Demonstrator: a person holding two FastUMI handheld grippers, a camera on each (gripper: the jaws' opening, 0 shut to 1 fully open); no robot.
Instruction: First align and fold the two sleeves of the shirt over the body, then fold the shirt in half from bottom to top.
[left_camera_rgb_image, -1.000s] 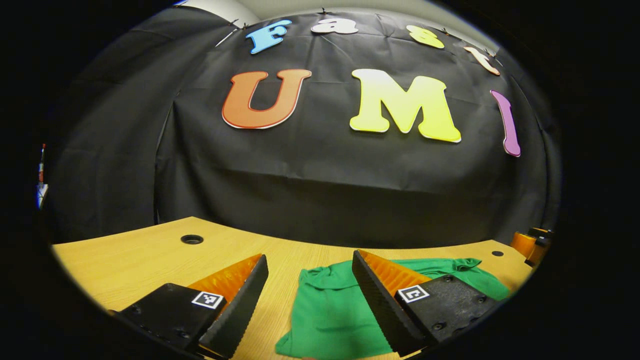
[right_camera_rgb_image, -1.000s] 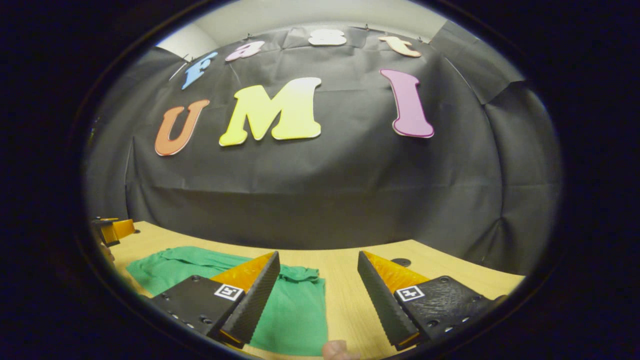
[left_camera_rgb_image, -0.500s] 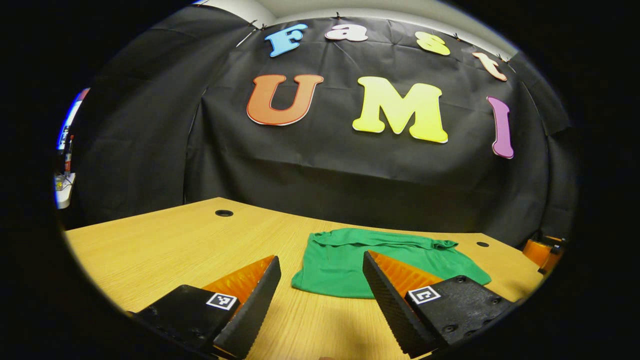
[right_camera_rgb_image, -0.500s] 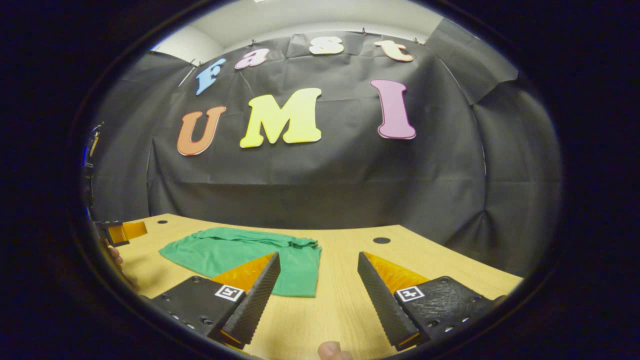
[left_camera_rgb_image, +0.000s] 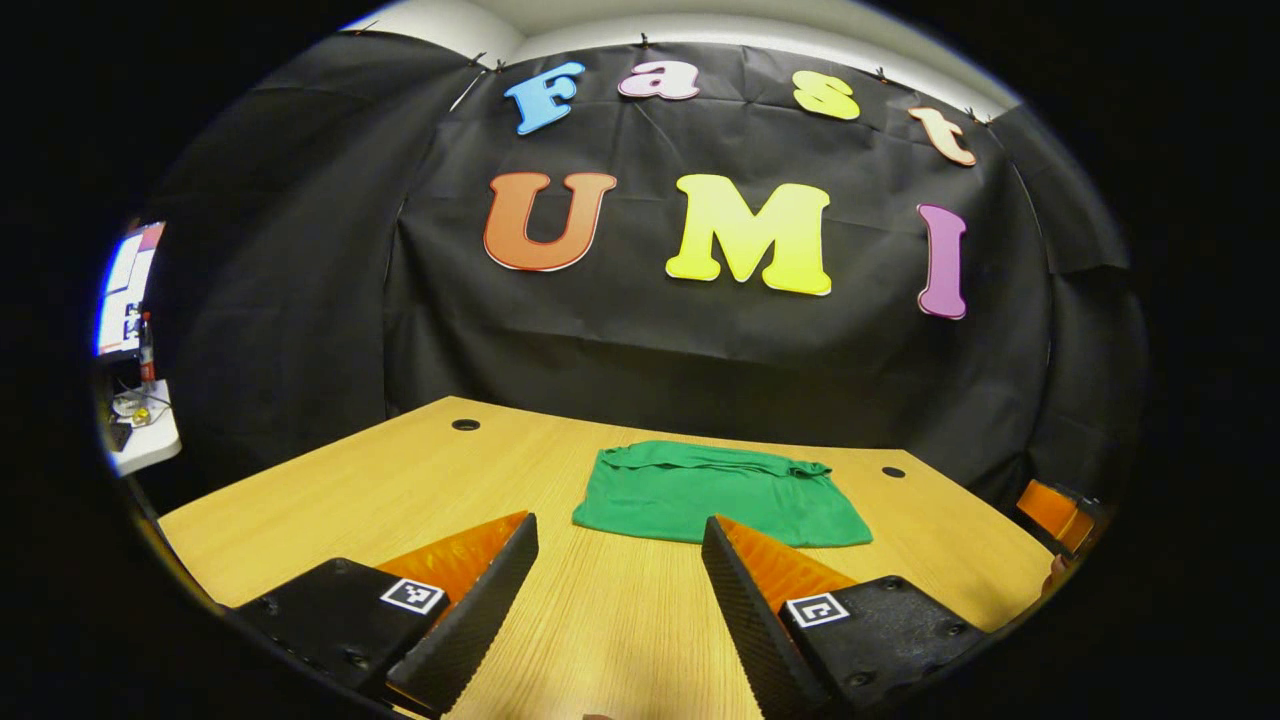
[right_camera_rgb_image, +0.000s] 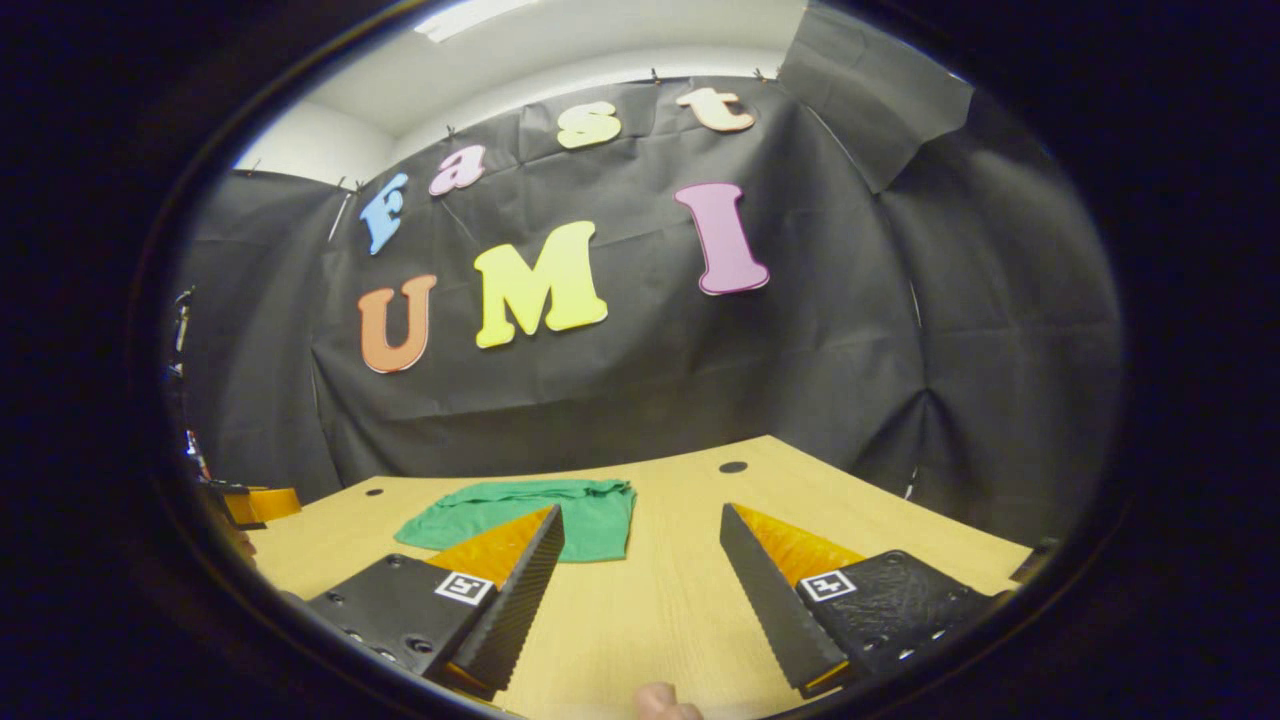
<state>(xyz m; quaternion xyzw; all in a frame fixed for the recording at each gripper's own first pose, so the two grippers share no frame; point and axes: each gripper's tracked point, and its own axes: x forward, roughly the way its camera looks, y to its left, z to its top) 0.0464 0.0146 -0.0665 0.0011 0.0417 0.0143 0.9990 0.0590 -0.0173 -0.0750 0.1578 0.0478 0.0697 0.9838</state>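
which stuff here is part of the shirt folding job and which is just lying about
Part of the job:
green shirt
left hand-held gripper
right hand-held gripper
wooden table

Lying about:
white side shelf with clutter

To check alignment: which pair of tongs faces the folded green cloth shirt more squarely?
The left tongs: the green cloth shirt lies ahead, above their gap; the right tongs see it off left.

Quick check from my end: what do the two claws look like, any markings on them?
Both match. The left claw and right claw each have two wedge-shaped fingers tapering to a point, with ribbed, saw-toothed inner faces, bolted onto black textured blocks. Each block bears a small square black-and-white tag. No cables or sleeves are visible.
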